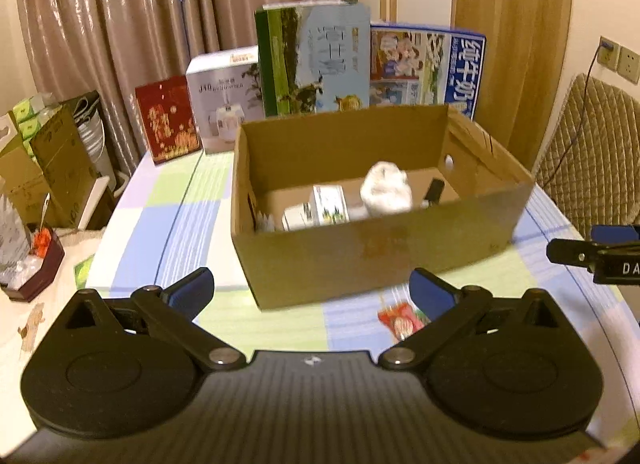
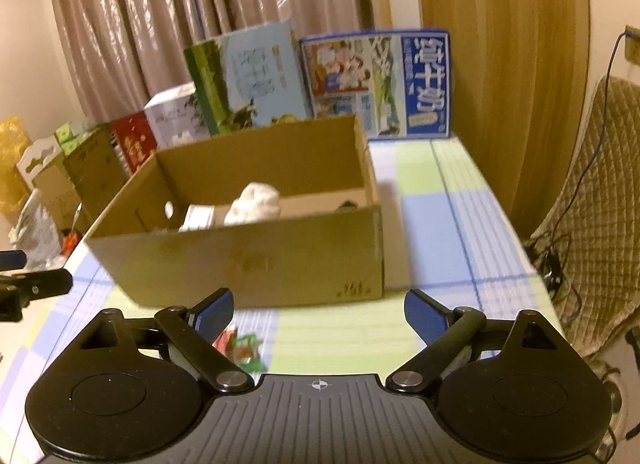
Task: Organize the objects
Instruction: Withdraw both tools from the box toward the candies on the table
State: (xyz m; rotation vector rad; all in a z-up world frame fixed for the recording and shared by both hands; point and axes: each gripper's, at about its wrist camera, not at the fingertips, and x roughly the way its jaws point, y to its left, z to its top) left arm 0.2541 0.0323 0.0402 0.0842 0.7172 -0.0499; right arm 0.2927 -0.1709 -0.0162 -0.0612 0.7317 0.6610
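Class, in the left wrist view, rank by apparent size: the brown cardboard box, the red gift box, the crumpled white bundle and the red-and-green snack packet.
1. Brown cardboard box
2. Red gift box
3. Crumpled white bundle
4. Red-and-green snack packet, partly hidden by a gripper finger

The gift box stands farther from the camera, so its true size may be understated.

The cardboard box [image 1: 360, 252] is matt brown corrugated paperboard. The tablecloth [image 2: 432, 224] looks smooth, checked. The snack packet [image 2: 240, 348] is glossy plastic wrap. Curtains [image 1: 120, 24] shine like satin cloth. The milk cartons' case [image 1: 428, 64] is glossy printed card.
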